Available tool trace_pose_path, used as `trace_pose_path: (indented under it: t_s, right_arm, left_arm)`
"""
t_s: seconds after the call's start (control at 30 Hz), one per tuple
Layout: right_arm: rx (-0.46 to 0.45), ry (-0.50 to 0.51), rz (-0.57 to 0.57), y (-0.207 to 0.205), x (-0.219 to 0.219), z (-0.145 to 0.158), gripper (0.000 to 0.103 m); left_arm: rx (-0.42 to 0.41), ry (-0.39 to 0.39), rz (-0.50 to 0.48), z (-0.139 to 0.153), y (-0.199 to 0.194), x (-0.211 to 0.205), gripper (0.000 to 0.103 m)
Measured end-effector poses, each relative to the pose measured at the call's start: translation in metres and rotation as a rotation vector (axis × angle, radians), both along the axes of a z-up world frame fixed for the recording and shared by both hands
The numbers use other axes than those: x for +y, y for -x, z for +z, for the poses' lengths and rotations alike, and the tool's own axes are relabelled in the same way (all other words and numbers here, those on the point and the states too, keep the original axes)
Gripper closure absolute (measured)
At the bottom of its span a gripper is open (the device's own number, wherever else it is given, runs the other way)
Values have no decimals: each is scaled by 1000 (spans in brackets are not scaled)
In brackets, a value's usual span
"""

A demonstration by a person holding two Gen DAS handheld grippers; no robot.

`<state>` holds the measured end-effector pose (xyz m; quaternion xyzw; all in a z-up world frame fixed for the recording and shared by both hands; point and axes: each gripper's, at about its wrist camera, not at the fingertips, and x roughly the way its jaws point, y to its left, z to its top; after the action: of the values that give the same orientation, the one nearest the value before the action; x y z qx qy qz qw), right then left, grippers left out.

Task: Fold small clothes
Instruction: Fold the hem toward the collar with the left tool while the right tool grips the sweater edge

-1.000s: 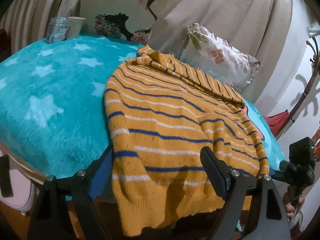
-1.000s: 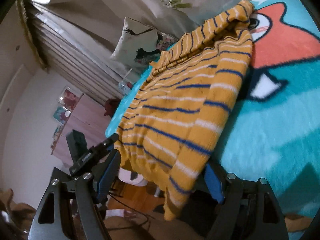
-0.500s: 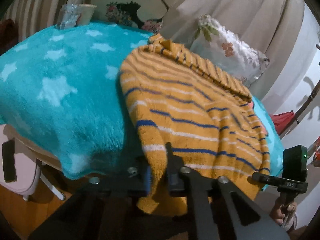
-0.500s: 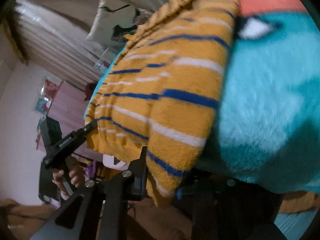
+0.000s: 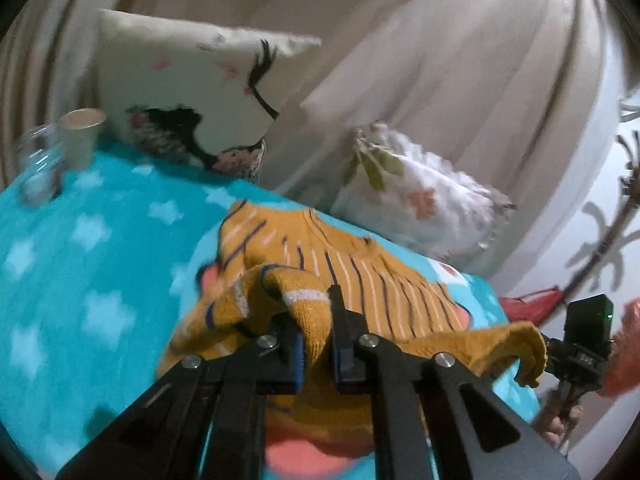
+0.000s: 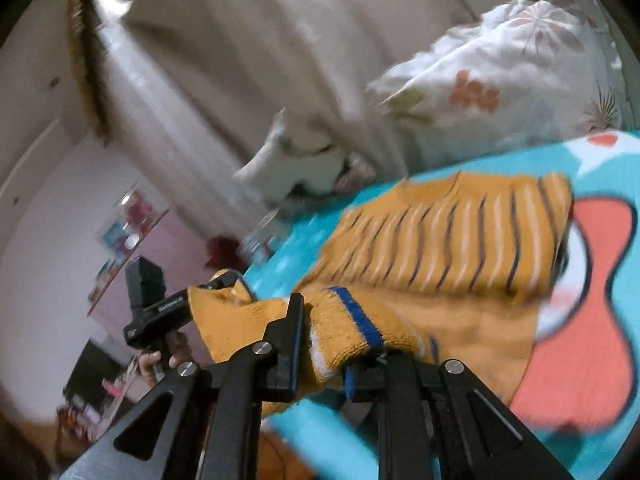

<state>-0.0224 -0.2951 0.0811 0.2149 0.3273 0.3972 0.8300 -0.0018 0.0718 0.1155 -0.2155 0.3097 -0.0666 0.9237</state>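
Note:
An orange sweater [image 5: 360,280] with blue and white stripes lies on a turquoise blanket [image 5: 80,280]. My left gripper [image 5: 316,340] is shut on the sweater's bottom hem at its left corner and holds it lifted over the body. My right gripper [image 6: 324,356] is shut on the hem's other corner, also lifted; the sweater [image 6: 440,248] stretches ahead of it toward the pillows. The right gripper also shows in the left wrist view [image 5: 580,344], and the left one in the right wrist view [image 6: 160,312]. Both views are blurred.
Two pillows [image 5: 192,96] [image 5: 420,200] lean on a beige curtain at the bed's far side. A glass jar [image 5: 36,168] and a paper cup [image 5: 82,136] stand at the far left. The blanket has a red and white cartoon print [image 6: 592,320].
Both grippers, open around the hanging hem a second ago, closed on it and have lifted it up and forward over the sweater, toward the pillows.

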Motion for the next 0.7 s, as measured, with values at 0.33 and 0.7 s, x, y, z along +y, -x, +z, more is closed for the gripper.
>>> trace_pose_path:
  t_s: [0.33, 0.7]
  right_arm:
    - [341, -68, -199, -197, -14, -69, 66]
    - [392, -317, -414, -215, -78, -83, 15]
  left_arm:
    - [273, 104, 110, -83, -167, 21, 85]
    - [139, 147, 249, -45, -139, 65, 18]
